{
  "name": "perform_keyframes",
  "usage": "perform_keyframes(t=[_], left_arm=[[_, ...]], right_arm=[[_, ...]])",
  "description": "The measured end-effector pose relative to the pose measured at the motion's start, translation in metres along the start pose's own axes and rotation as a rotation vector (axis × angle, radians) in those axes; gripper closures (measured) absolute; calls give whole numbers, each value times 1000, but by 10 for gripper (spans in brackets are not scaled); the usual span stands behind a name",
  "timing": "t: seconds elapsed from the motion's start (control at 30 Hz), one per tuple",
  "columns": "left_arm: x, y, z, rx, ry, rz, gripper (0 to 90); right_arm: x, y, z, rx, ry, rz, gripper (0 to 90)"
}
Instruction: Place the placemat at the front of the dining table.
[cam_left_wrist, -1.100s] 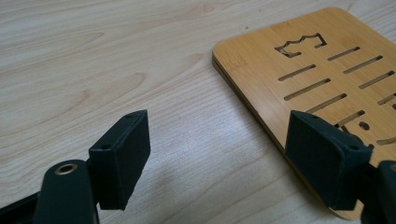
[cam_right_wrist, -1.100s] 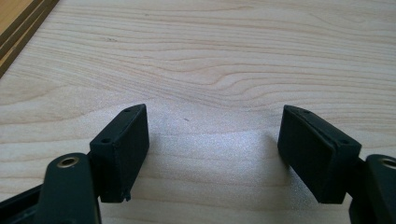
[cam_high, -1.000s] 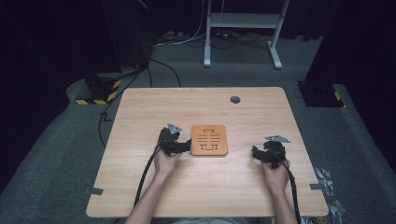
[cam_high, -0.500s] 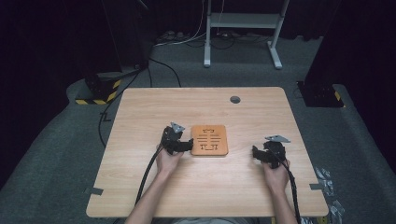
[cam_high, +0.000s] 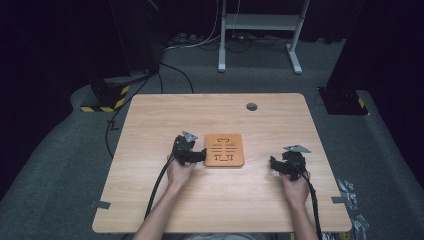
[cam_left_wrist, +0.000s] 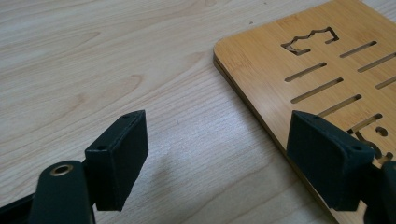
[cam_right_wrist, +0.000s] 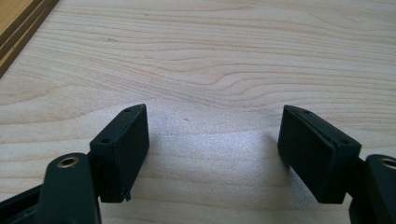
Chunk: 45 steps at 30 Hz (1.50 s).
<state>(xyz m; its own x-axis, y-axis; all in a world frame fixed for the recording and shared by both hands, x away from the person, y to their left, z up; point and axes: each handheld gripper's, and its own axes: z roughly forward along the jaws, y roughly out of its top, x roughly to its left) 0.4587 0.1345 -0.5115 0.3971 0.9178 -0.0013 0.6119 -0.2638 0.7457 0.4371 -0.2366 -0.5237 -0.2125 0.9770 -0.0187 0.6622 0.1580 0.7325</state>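
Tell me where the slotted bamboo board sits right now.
In the high view the bamboo board lies flat mid-table, just right of the open left gripper.

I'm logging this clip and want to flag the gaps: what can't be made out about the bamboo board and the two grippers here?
- Bamboo board: in the left gripper view the frame edge cuts off its far side, and one jaw covers its near corner.
- Board's cut-out pattern: too small to read in the high view.
- Whether the left gripper touches the board: too small to tell in the high view.
- Right gripper: the board is a cropped sliver at the frame's corner.
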Motion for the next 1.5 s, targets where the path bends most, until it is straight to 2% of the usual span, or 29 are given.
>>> perform_keyframes(t=[1.07,1.27,1.5], left_arm=[[-17,8,13,12,-28,15,198],[-10,9,7,-5,-23,-3,195],[1,8,3,-4,12,-19,198]], right_arm=[[0,0,0,1,0,-1,248],[0,0,0,0,0,0,248],[0,0,0,0,0,0,248]])
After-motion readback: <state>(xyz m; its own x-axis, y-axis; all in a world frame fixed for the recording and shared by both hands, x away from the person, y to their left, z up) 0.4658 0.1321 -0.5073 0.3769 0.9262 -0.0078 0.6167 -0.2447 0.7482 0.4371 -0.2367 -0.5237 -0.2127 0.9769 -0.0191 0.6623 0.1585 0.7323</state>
